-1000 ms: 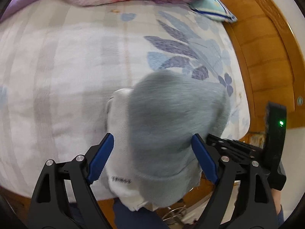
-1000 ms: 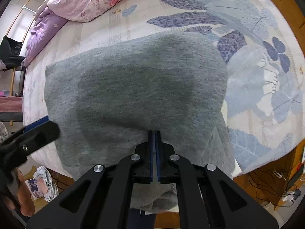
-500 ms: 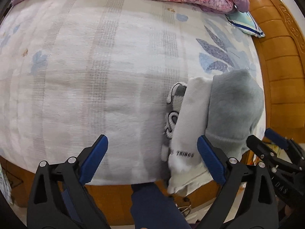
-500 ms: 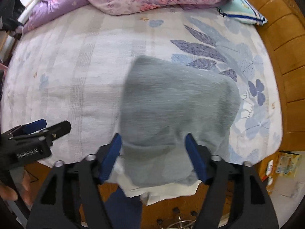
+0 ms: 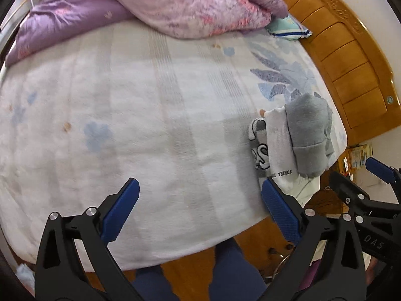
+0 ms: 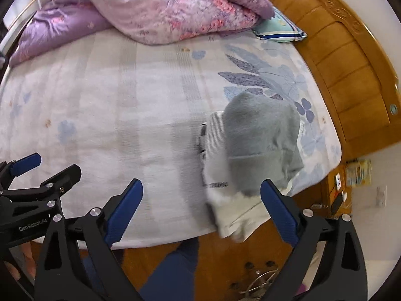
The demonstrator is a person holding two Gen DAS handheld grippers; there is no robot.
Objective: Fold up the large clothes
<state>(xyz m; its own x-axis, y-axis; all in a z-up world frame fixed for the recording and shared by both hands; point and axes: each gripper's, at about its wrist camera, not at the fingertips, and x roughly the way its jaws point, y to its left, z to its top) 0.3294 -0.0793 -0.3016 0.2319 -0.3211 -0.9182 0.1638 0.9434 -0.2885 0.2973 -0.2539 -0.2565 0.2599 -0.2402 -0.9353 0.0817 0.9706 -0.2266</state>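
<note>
- Grey fleece tops the pile in the left wrist view: a folded grey sweatshirt (image 5: 309, 128) lies on a folded white ribbed garment with black lettering (image 5: 278, 145), which overlaps a black-and-white patterned piece (image 5: 258, 145), all stacked near the right front corner of the bed.
- The bed carries a pale sheet with grey stripes and blue leaf prints (image 5: 150, 125); a rumpled purple and pink floral quilt (image 5: 175, 7) is heaped at the far side, with a small turquoise pillow (image 5: 288, 28) beside the orange wooden headboard (image 5: 351, 62).
- The left gripper (image 5: 199, 200) hangs over bare sheet, well apart from the stack, its blue-padded jaws spread wide and still widening with nothing between them.
- The right gripper (image 5: 373, 173) shows at the right edge, past the bed's corner.
- A person's legs in dark blue trousers (image 5: 225, 271) stand against the bed's front edge.
- In the right wrist view the grey sweatshirt (image 6: 260, 143) sits on the white garment (image 6: 218, 155), whose lower edge hangs over the edge of the bed.
- The right gripper (image 6: 201, 202) is above the stack's near edge, jaws released and opening, the pads clear of the cloth.
- The left gripper (image 6: 45, 168) appears at the left edge, a hand (image 6: 15, 268) gripping its handle.
</note>
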